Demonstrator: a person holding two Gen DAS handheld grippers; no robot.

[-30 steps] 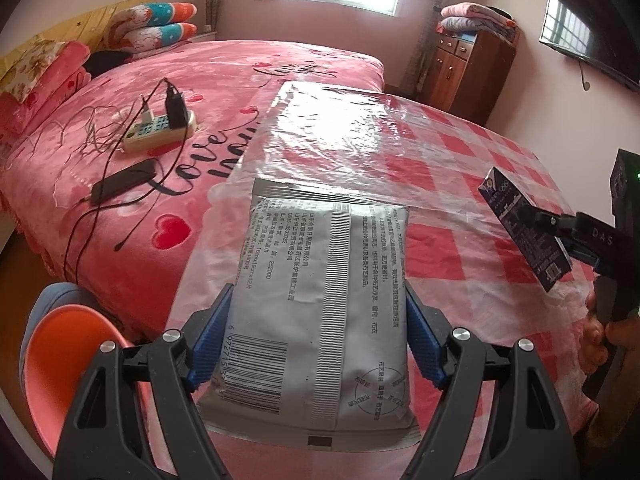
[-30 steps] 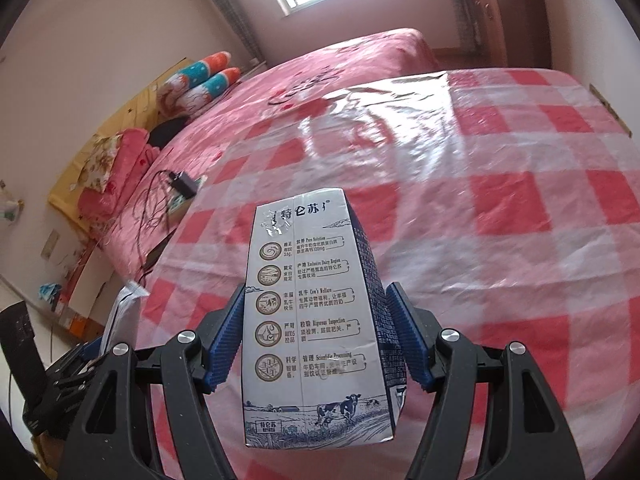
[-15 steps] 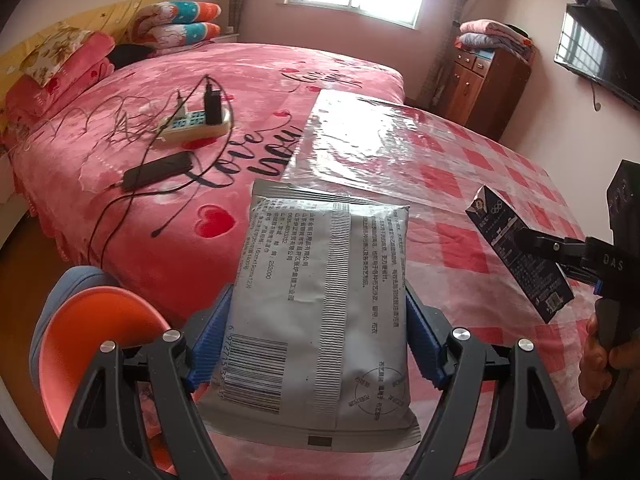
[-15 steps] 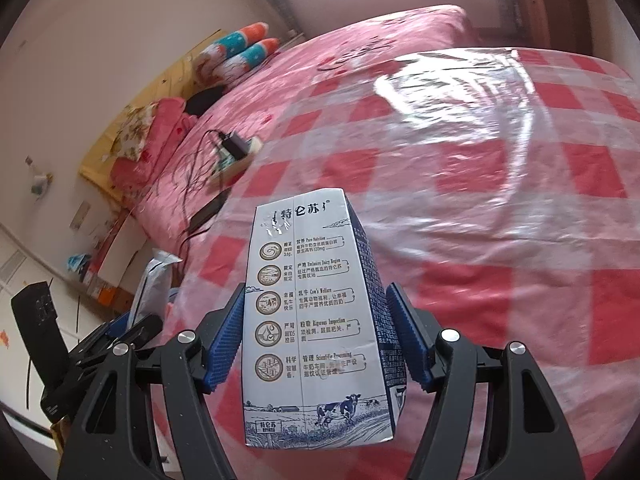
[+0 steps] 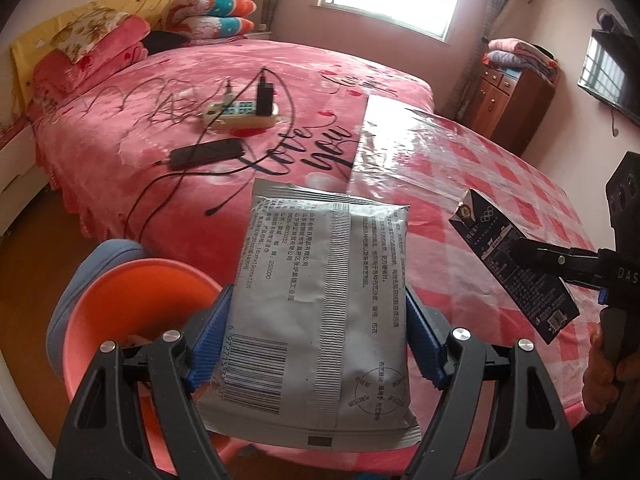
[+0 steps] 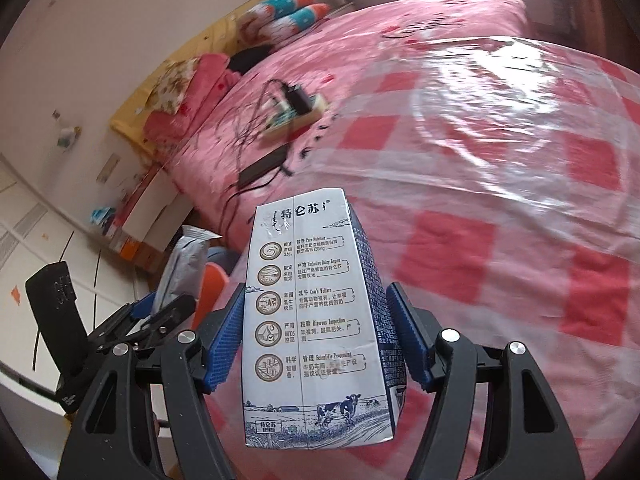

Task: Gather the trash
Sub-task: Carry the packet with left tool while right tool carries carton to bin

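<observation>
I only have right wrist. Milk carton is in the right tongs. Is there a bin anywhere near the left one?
Observer: Yes. The left wrist view shows an orange bin just left of and below the left tongs; your view catches only a sliver of it.
Operator: What's the left holding? I see a grey edge.
Observer: A grey foil packet, back side up with a barcode, clamped between the blue pads.
Operator: Bin empty?
Observer: Cannot tell; the tongs hide most of its inside.
Operator: Which side of my carton do you see?
Observer: The milk carton shows a dark blue printed side, tilted, held in the right tongs.
</observation>
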